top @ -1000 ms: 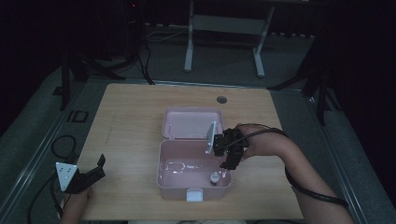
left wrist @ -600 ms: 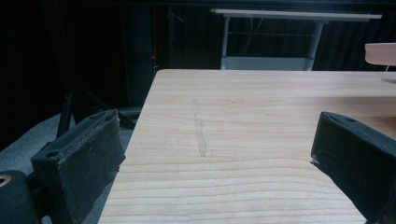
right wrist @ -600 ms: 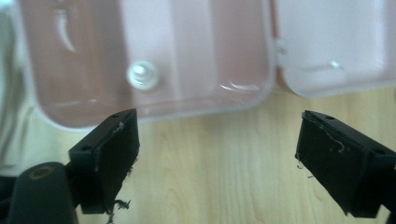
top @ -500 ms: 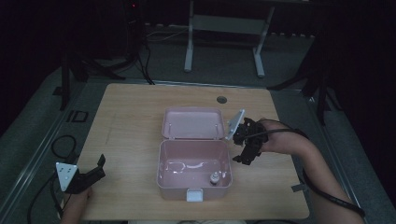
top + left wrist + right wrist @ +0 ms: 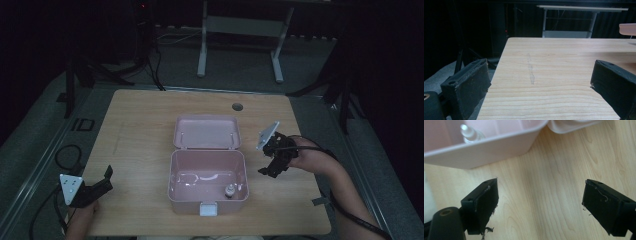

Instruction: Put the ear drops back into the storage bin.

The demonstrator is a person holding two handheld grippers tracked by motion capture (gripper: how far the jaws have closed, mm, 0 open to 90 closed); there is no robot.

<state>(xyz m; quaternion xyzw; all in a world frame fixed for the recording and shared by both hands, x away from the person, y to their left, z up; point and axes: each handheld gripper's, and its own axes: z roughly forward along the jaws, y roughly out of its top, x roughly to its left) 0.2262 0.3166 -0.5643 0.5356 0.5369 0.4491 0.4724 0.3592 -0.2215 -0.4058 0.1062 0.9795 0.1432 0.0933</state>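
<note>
the right gripper (image 5: 270, 167) is seen with jaws spread wide and empty beside the pink box (image 5: 207, 197); the left gripper (image 5: 100, 185) is held apart, likewise gaping. a small bottle (image 5: 229, 190) stands inside the box, judged light, rigid and slippery, best pinched at its neck.

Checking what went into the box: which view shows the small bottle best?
The high view: the bottle stands whole inside the pink box, near its front wall. The right gripper view catches just its top over the rim.
</note>
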